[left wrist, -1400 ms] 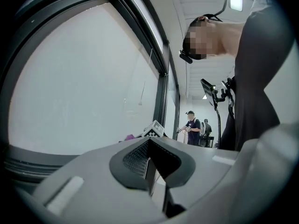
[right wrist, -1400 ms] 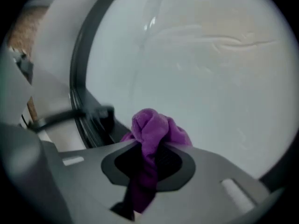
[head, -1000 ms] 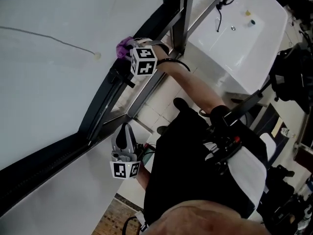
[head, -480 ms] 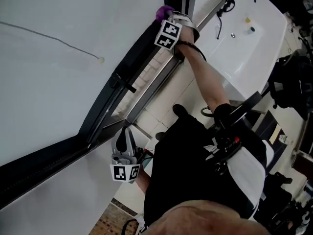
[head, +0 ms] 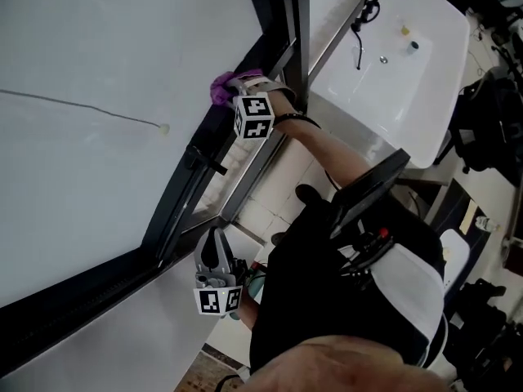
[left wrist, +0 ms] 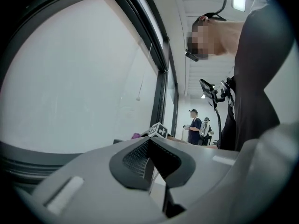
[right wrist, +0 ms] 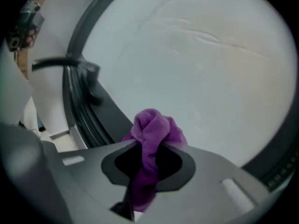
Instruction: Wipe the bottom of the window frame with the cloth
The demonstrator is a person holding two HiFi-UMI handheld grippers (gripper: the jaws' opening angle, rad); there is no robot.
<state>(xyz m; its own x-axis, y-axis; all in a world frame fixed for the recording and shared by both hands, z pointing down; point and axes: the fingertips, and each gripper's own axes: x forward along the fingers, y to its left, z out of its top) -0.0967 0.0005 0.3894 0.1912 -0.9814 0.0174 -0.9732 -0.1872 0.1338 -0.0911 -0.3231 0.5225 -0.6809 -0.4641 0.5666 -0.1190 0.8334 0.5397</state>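
Along the dark window frame [head: 169,209], right gripper [head: 236,88] pinching purple cloth [right wrist: 152,127], slid back leftward, left gripper [head: 212,240] pressed together, unmoved

The right gripper [right wrist: 149,148] has its grey plastic fingers [right wrist: 210,174] pressed onto a bunched purple microfibre cloth [right wrist: 152,129]. The cloth bulges above the fingers and trails down through the dark gap between them. Its top sits where the dark metal window frame [right wrist: 105,113] meets the pale whitish pane [right wrist: 201,55]; contact cannot be told. A black handle [right wrist: 86,73] juts from the frame at left.
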